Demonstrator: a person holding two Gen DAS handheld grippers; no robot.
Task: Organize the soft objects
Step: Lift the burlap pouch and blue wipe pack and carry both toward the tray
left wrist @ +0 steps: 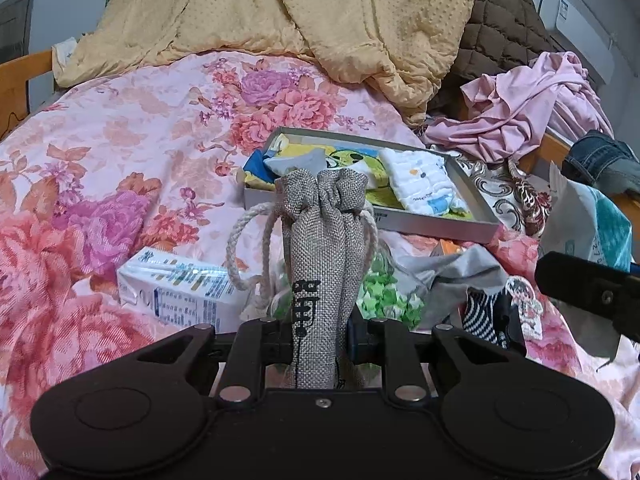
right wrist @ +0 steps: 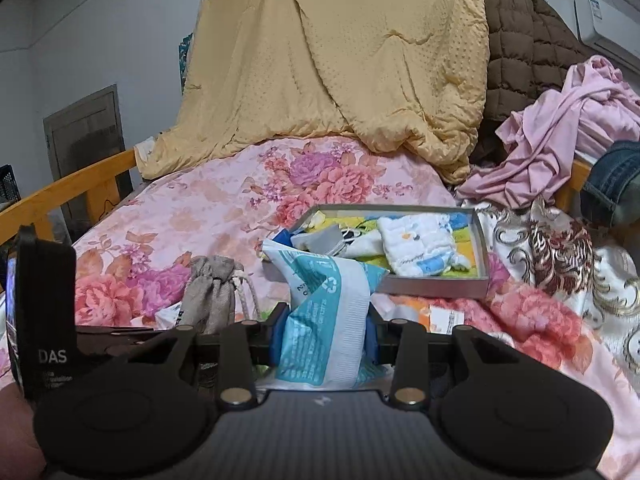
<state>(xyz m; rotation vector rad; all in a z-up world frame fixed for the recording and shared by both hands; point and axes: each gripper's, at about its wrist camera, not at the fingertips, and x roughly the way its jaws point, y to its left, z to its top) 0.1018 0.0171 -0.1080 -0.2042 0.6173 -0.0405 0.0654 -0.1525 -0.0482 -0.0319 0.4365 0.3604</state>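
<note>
My left gripper (left wrist: 320, 340) is shut on a grey burlap drawstring pouch (left wrist: 324, 240), held upright above the bed; the pouch also shows in the right wrist view (right wrist: 212, 296). My right gripper (right wrist: 326, 336) is shut on a white and teal plastic packet (right wrist: 324, 312), also seen at the right edge of the left wrist view (left wrist: 588, 216). Beyond both stands a shallow grey box (left wrist: 476, 200), (right wrist: 482, 248) holding a white baby cloth (left wrist: 420, 184), (right wrist: 416, 248), a grey cloth (right wrist: 324, 238) and colourful fabric.
The floral pink bedsheet (left wrist: 120, 152) covers the bed. A tissue pack (left wrist: 180, 292), green-patterned cloth (left wrist: 388, 292), grey cloth (left wrist: 452, 276) and striped sock (left wrist: 480, 316) lie below my left gripper. A yellow quilt (right wrist: 340, 60), brown quilt (right wrist: 524, 48), pink garments (right wrist: 560, 128) and jeans (right wrist: 612, 184) pile behind.
</note>
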